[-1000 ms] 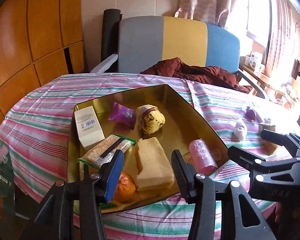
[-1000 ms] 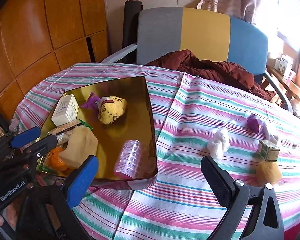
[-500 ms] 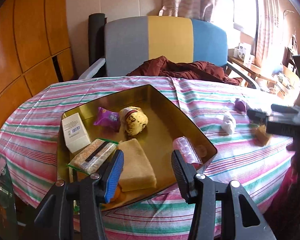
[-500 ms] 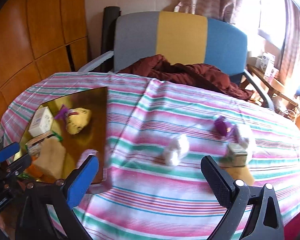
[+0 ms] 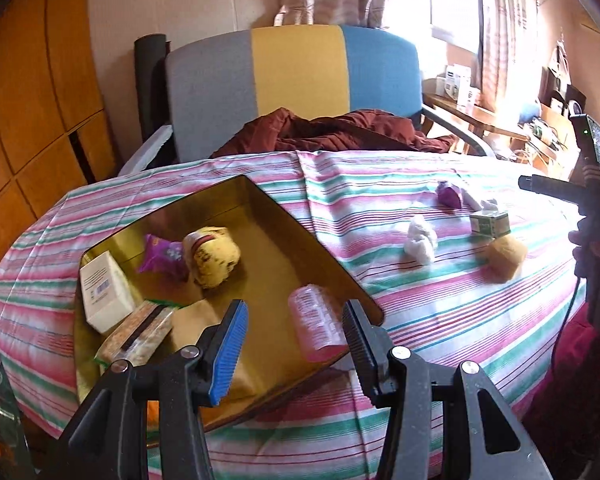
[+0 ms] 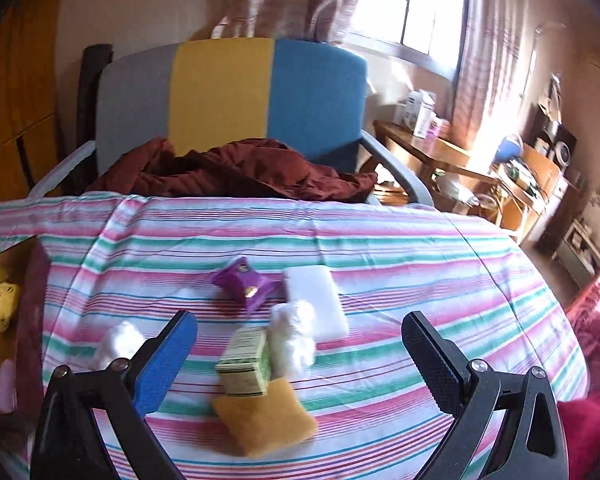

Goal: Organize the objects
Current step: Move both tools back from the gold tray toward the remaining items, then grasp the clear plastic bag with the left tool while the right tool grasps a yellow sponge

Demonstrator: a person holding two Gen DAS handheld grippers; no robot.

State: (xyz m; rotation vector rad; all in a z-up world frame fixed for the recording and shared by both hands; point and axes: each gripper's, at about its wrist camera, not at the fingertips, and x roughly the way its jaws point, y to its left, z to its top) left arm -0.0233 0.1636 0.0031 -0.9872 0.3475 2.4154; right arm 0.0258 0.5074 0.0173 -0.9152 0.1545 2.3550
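Now right gripper [image 6: 296, 364] jaws wide apart, empty, swung off the gold tray [image 5: 300, 236] to frame the green box [image 6: 246, 362] and yellow sponge [image 6: 266, 420] at lower centre; likely next pick. Left gripper [image 5: 292, 344] part-open, empty, over tray's near corner.

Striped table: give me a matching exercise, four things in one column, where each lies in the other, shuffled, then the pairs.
Things:
1. pink roller
2. green carton
3. white box
4. white block

Places:
A. on the cloth, against the yellow sponge
B. in the gold tray, near its left wall
C. on the cloth, right of the purple packet
D. in the gold tray, near its right edge

Pairs: 1-D, 2-A, 3-B, 4-C
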